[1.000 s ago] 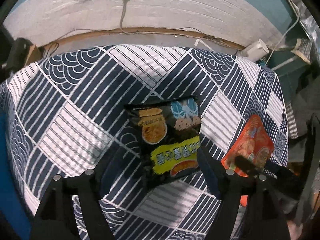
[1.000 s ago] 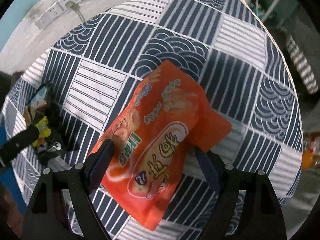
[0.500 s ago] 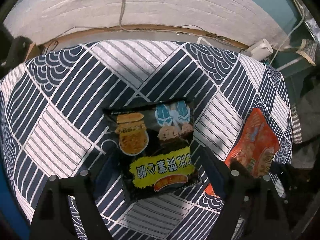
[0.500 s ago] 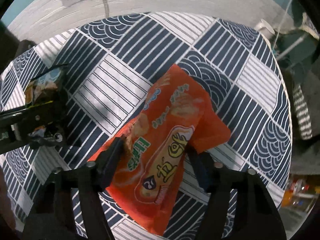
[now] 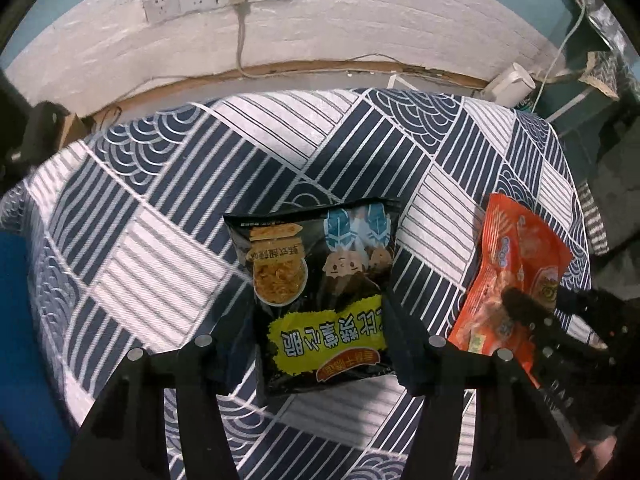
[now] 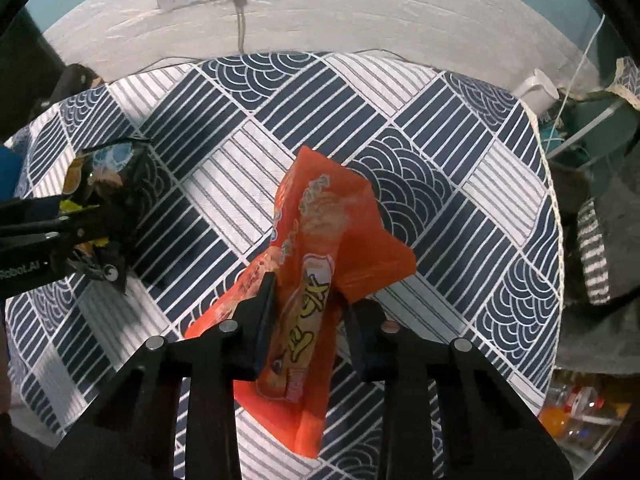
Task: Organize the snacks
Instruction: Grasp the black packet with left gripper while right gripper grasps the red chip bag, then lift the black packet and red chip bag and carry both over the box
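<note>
The left gripper has its fingers spread wide on either side of the black snack bag, which lies flat on the patterned tabletop, long axis toward the wall, print upside down. The right gripper pinches the orange snack bag, crumpled and raised off the tabletop, pointing away.

Glossy crinkled foil-plastic forms the black snack bag and orange snack bag, lying on the bench's matt woven cloth below a rough white-painted wall.
</note>
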Tool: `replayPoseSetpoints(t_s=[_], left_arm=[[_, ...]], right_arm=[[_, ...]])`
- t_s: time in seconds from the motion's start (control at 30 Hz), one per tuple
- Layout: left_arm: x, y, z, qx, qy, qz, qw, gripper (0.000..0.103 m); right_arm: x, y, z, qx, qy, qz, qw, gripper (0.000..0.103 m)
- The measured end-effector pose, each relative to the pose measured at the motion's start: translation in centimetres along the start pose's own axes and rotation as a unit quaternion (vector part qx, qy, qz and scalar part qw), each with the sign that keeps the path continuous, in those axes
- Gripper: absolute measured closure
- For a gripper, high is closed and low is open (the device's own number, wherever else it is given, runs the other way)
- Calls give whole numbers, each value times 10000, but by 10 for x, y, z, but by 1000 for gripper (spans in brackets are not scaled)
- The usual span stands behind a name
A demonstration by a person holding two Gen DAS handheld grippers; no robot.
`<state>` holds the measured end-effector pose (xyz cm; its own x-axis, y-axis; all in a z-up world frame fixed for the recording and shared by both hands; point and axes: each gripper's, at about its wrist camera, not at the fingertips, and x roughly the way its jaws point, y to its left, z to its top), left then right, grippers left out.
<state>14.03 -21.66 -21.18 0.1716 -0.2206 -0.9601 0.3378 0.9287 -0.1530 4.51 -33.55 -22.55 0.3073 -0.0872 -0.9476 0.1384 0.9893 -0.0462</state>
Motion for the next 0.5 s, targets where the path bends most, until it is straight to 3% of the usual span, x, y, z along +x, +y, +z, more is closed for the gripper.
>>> replayPoseSetpoints(t_s=[0.5], left_arm=[[-76,10,-43,398,-468,197,9979,43]], right_arm=[[-58,36,-9,-594,-521,-19,9969,74]])
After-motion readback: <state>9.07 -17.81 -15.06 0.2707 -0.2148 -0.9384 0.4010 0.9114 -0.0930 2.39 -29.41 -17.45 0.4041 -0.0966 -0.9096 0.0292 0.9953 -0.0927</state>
